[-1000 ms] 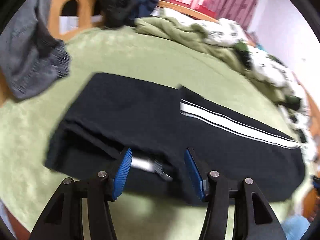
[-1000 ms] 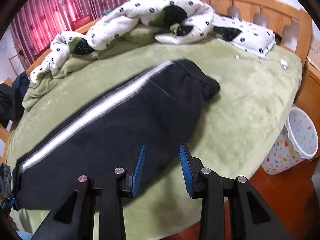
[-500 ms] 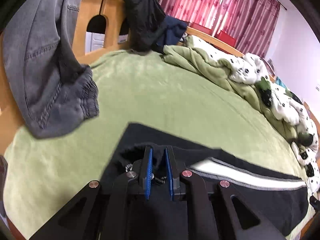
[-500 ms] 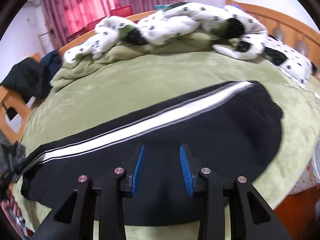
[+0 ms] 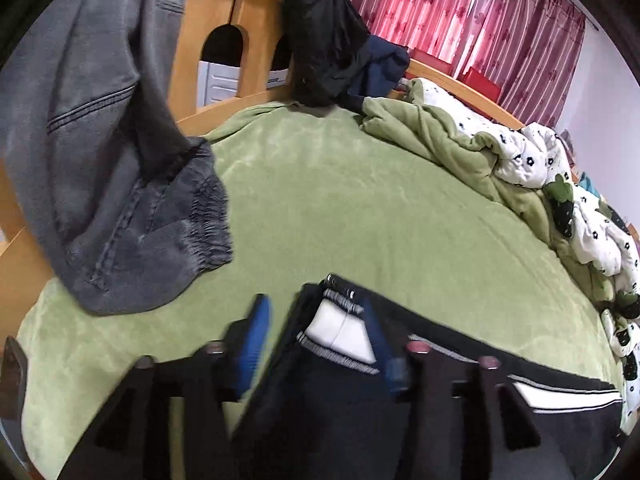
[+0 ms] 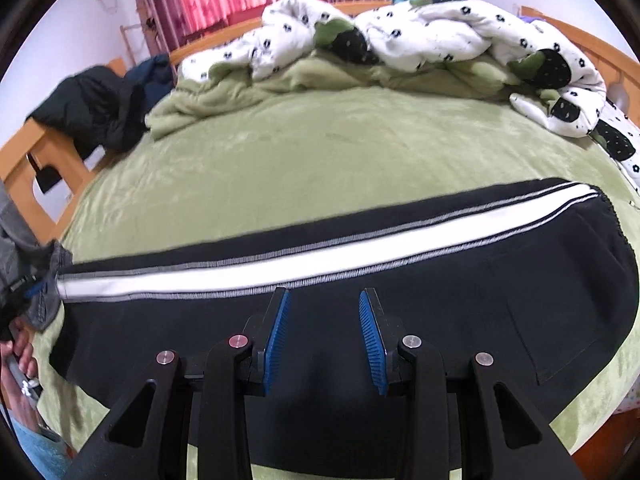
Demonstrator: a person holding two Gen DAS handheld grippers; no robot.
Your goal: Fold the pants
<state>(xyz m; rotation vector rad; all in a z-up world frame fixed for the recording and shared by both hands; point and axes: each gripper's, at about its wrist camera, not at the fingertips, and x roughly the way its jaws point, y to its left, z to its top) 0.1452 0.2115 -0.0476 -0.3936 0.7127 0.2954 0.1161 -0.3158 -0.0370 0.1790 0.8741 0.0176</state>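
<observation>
The black pants [image 6: 360,320] with a white side stripe lie flat across the green bed [image 6: 320,152]. The left tool [image 5: 316,344] is opening, the pants' cuff end between its blue pads, which look clear of it. At six o'clock, the right tool [image 6: 324,336] hovers spread over the pants, pinching nothing.

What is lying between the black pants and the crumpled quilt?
Only bare green blanket lies between the pants and the quilt, in the right wrist view.
</observation>
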